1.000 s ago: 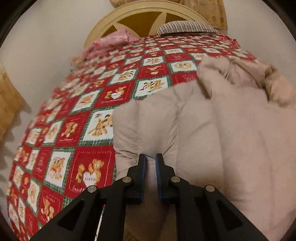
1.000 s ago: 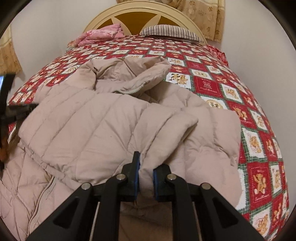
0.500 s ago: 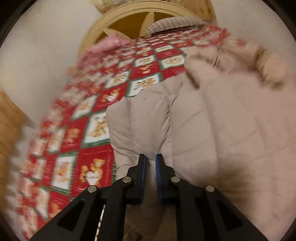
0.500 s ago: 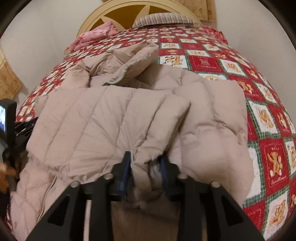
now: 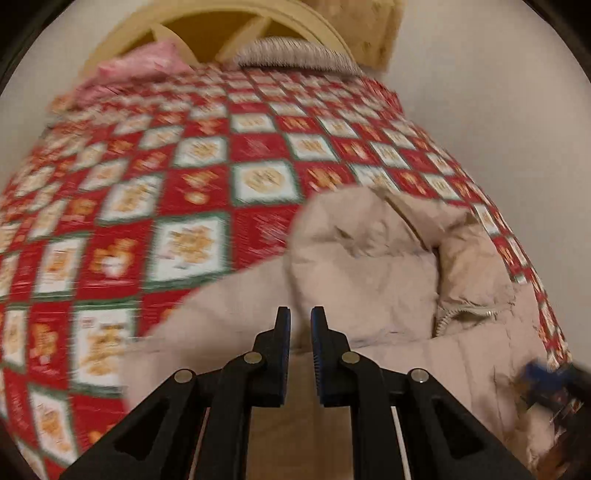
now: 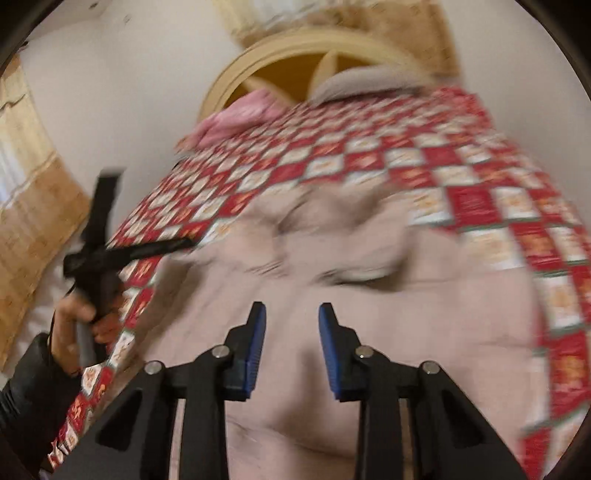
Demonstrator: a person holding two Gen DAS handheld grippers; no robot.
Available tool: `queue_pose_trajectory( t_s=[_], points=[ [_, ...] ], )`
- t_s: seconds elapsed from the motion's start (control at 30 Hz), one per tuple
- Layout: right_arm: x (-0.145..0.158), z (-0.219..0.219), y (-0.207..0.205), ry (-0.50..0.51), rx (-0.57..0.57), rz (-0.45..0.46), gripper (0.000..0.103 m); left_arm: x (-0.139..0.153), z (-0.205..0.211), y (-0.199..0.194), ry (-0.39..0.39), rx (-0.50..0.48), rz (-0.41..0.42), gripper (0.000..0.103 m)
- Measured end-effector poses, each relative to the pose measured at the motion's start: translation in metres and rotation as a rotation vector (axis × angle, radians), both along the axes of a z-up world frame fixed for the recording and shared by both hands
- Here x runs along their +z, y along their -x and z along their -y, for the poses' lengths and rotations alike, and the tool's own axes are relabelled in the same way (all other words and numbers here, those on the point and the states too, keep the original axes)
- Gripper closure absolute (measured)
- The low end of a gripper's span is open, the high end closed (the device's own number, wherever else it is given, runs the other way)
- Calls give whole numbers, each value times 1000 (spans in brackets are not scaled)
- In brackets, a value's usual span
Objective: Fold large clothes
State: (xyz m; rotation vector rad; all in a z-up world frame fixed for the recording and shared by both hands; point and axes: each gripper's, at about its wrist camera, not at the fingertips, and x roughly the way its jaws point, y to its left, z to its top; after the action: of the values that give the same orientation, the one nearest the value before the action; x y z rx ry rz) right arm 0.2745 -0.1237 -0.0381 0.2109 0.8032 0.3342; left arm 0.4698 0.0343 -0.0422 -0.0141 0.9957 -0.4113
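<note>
A beige puffer jacket (image 5: 388, 295) lies on the red patchwork bedspread (image 5: 166, 206), its hood bunched toward the headboard. It also fills the middle of the right wrist view (image 6: 332, 266). My left gripper (image 5: 300, 317) hovers over the jacket's near edge with a narrow gap between its fingers and nothing in it. My right gripper (image 6: 291, 314) is open and empty above the jacket's body. The left gripper and the hand that holds it show at the left of the right wrist view (image 6: 99, 258). Both views are blurred by motion.
A cream arched headboard (image 5: 229, 22), a striped pillow (image 5: 295, 55) and a pink bundle (image 5: 144, 66) are at the far end of the bed. A white wall (image 5: 498, 110) runs along the right. A curtain (image 6: 29, 206) hangs at the left.
Both grippers have let go of the jacket fabric and lifted away. The right jaws have opened wide. The left view has swung right; the jacket lies folded over itself.
</note>
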Motion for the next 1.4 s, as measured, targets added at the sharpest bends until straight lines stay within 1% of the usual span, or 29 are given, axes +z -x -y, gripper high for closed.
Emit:
queue_pose_trajectory(
  t_s=[0.07,0.13,0.17,0.2,0.27,0.37,0.47,0.5,0.57,0.6,0.63,0.67,0.7,0.77,0.8,0.87,0.9,0.93,0.97,1.03,1.07,1.13,1.17,1.2,1.23,1.27,1.3,1.33,1.4],
  points=[
    [-24,-16,-11,-36,58,-23,70,-10,9,-5,38,-31,-50,92],
    [-54,-28,-19,22,70,-74,70,-17,15,-8,98,-62,-89,92],
    [-69,-29,-22,25,75,-89,70,-20,17,-10,108,-71,-105,92],
    [-76,-27,-20,7,78,-73,71,-21,19,-10,108,-77,-116,92],
    [-79,-21,-18,-20,86,-62,72,-24,24,-14,113,-92,-144,92],
    [-80,-24,-16,2,90,-41,72,-24,30,-23,143,-106,-164,92],
    [-82,-24,-14,2,90,-24,72,-20,32,-31,198,-100,-182,92],
    [-83,-23,-14,-8,91,-24,72,-19,32,-32,226,-102,-189,92],
    [-82,-21,-16,-36,93,-25,72,-14,33,-36,307,-122,-201,92],
    [-80,-18,-15,-50,94,-26,72,-9,33,-35,381,-147,-209,92],
    [-81,-15,-15,-69,95,-28,72,-5,33,-34,409,-161,-206,92],
    [-81,-13,-14,-83,95,-30,72,3,34,-32,404,-163,-182,92],
    [-81,-12,-15,-92,95,-30,72,9,34,-29,381,-159,-161,92],
    [-81,-12,-13,-104,96,-30,72,22,30,-22,282,-138,-102,92],
    [-82,-11,-13,-108,97,-29,72,27,25,-18,212,-122,-75,92],
    [-82,-10,-13,-118,98,-27,72,26,15,-16,129,-97,-66,91],
    [-82,-10,-14,-123,99,-27,72,21,13,-17,106,-89,-72,91],
    [-82,-9,-14,-127,99,-27,72,12,9,-21,94,-91,-99,91],
    [-83,-8,-14,-130,99,-26,72,2,7,-26,106,-97,-142,91],
    [-83,-8,-14,-134,99,-26,72,-21,3,-37,193,-83,-263,91],
    [-82,-9,-14,-134,99,-26,72,-27,3,-40,205,-63,-274,91],
    [-82,-9,-14,-134,99,-26,72,-34,6,-41,187,-46,-241,89],
    [-83,-7,-14,-136,100,-24,72,-37,8,-41,190,-44,-241,86],
    [-83,-7,-14,-138,100,-24,72,-40,9,-40,203,-44,-257,72],
    [-84,-5,-14,-142,102,-24,72,-43,9,-40,232,-60,-283,49],
    [-84,-4,-14,-145,102,-24,72,-42,10,-38,268,-81,-300,37],
    [-84,-4,-14,-149,103,-24,72,-38,11,-36,289,-96,-302,22],
    [-84,-4,-14,-150,103,-24,72,-35,11,-34,297,-103,-294,21],
    [-84,-1,-14,-154,106,-24,72,-28,15,-32,276,-113,-268,21]
  ],
)
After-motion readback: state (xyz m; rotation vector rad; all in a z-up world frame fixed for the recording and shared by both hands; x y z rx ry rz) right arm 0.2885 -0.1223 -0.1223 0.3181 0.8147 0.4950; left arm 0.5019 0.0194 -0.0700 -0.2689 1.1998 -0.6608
